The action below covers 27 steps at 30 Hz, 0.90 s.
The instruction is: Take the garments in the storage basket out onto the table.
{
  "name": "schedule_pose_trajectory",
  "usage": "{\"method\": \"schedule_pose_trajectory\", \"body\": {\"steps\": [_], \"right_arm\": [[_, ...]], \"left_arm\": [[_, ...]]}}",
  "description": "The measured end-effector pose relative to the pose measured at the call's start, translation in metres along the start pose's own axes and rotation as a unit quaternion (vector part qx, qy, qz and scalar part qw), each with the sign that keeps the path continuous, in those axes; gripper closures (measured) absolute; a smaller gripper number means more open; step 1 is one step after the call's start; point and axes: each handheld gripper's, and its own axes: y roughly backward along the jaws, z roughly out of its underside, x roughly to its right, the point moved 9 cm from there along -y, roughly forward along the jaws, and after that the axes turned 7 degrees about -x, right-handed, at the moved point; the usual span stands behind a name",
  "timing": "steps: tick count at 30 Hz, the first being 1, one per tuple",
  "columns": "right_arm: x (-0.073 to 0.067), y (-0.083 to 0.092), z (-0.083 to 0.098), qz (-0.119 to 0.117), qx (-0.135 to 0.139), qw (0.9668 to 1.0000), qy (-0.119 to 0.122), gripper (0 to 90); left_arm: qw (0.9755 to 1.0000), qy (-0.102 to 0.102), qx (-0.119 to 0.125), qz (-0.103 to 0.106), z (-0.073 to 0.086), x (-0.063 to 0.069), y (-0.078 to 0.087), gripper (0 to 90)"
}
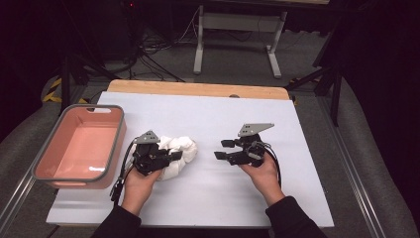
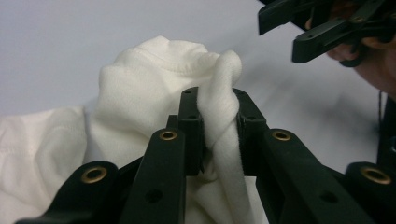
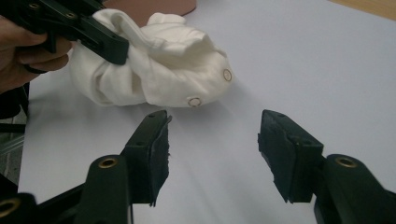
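My left tongs [image 2: 219,135] and right tongs [image 3: 212,149] are black with brass-coloured rivets. The cloth [image 1: 179,151] is plain white with two small metal snaps. The surface [image 1: 247,119] is pale grey-white, its far edge light wood. The bin [image 1: 81,146] is salmon pink, grey-rimmed.

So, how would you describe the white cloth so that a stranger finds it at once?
On the white table, look right of the pink bin, at the person's left gripper. The crumpled white garment lies there, a fold pinched in its jaws; it is the one soft thing, with small metal snaps.
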Motion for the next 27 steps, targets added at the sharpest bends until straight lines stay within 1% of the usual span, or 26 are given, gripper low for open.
{"method": "schedule_pose_trajectory", "body": {"steps": [2, 3, 4, 5, 6, 7, 8, 9, 10, 11, 12, 13, 14, 16, 17, 18, 19, 20, 21, 22, 23, 24, 27], "right_arm": [[0.002, 0.003, 0.0, 0.0, 0.004, 1.0, -0.004, 42.9], [0.003, 0.004, 0.0, 0.002, 0.005, 1.0, -0.004, 42.9], [0.003, 0.004, 0.0, 0.002, 0.005, 1.0, -0.004, 42.9], [0.005, 0.009, 0.0, 0.005, 0.009, 0.9999, -0.006, 42.9], [0.006, 0.01, 0.001, 0.007, 0.009, 0.9999, -0.007, 42.9], [0.007, 0.013, 0.001, 0.008, 0.013, 0.9999, -0.008, 42.8], [0.007, 0.015, 0.001, 0.009, 0.015, 0.9998, -0.009, 42.6], [0.007, 0.015, 0.001, 0.009, 0.015, 0.9998, -0.009, 42.6], [0.009, 0.021, 0.002, 0.009, 0.023, 0.9996, -0.015, 42.3], [0.009, 0.023, 0.002, 0.008, 0.026, 0.9995, -0.017, 42.0], [0.01, 0.026, 0.003, 0.007, 0.031, 0.9993, -0.019, 41.2], [0.01, 0.026, 0.003, 0.007, 0.031, 0.9993, -0.019, 41.2], [0.01, 0.028, 0.003, 0.005, 0.033, 0.9992, -0.02, 40.8], [0.012, 0.033, 0.005, 0.009, 0.038, 0.999, -0.021, 39.3], [0.014, 0.036, 0.006, 0.01, 0.043, 0.9988, -0.024, 38.9], [0.016, 0.039, 0.008, 0.012, 0.045, 0.9986, -0.027, 38.6], [0.017, 0.041, 0.009, 0.013, 0.047, 0.9984, -0.029, 38.1], [0.018, 0.042, 0.011, 0.013, 0.047, 0.9983, -0.031, 37.7], [0.02, 0.044, 0.013, 0.014, 0.048, 0.9982, -0.034, 37.4], [0.02, 0.045, 0.014, 0.015, 0.047, 0.9982, -0.035, 37.4], [0.02, 0.045, 0.016, 0.015, 0.046, 0.9982, -0.035, 37.4], [0.02, 0.045, 0.016, 0.015, 0.046, 0.9982, -0.035, 37.4], [0.018, 0.042, 0.019, 0.012, 0.038, 0.9986, -0.036, 37.2]], "left_arm": [[0.9999, -0.01, 0.011, 0.008, -0.004, 0.005, 0.002, 77.8], [0.9997, -0.011, 0.015, 0.016, -0.006, 0.008, 0.003, 77.9], [0.9997, -0.011, 0.015, 0.016, -0.006, 0.008, 0.003, 77.9], [0.9992, -0.021, 0.025, 0.023, -0.011, 0.013, 0.004, 77.9], [0.9992, -0.021, 0.025, 0.023, -0.011, 0.013, 0.004, 77.9], [0.9985, -0.024, 0.036, 0.035, -0.015, 0.02, 0.005, 77.9], [0.9978, -0.028, 0.043, 0.042, -0.019, 0.023, 0.006, 77.9], [0.9978, -0.028, 0.043, 0.042, -0.019, 0.023, 0.006, 77.9], [0.9968, -0.033, 0.052, 0.052, -0.023, 0.028, 0.006, 77.9], [0.9958, -0.037, 0.059, 0.06, -0.026, 0.032, 0.006, 77.9], [0.9951, -0.039, 0.063, 0.066, -0.028, 0.035, 0.005, 77.9], [0.9951, -0.039, 0.063, 0.066, -0.028, 0.035, 0.005, 77.8], [0.9935, -0.035, 0.071, 0.081, -0.032, 0.04, 0.004, 77.8], [0.9905, -0.039, 0.085, 0.101, -0.037, 0.048, 0.0, 77.8], [0.9889, -0.044, 0.092, 0.108, -0.038, 0.051, -0.002, 77.7], [0.9882, -0.048, 0.094, 0.111, -0.038, 0.053, -0.004, 77.5], [0.9883, -0.053, 0.093, 0.109, -0.037, 0.053, -0.006, 77.2], [0.989, -0.059, 0.09, 0.102, -0.036, 0.052, -0.008, 76.7], [0.9897, -0.057, 0.086, 0.098, -0.034, 0.051, -0.01, 75.4], [0.9919, -0.059, 0.07, 0.087, -0.028, 0.045, -0.013, 74.8], [0.9935, -0.057, 0.06, 0.078, -0.023, 0.041, -0.016, 74.0], [0.9935, -0.057, 0.06, 0.078, -0.023, 0.041, -0.016, 73.2], [0.9961, -0.046, 0.037, 0.065, -0.009, 0.028, -0.017, 72.4]]}}
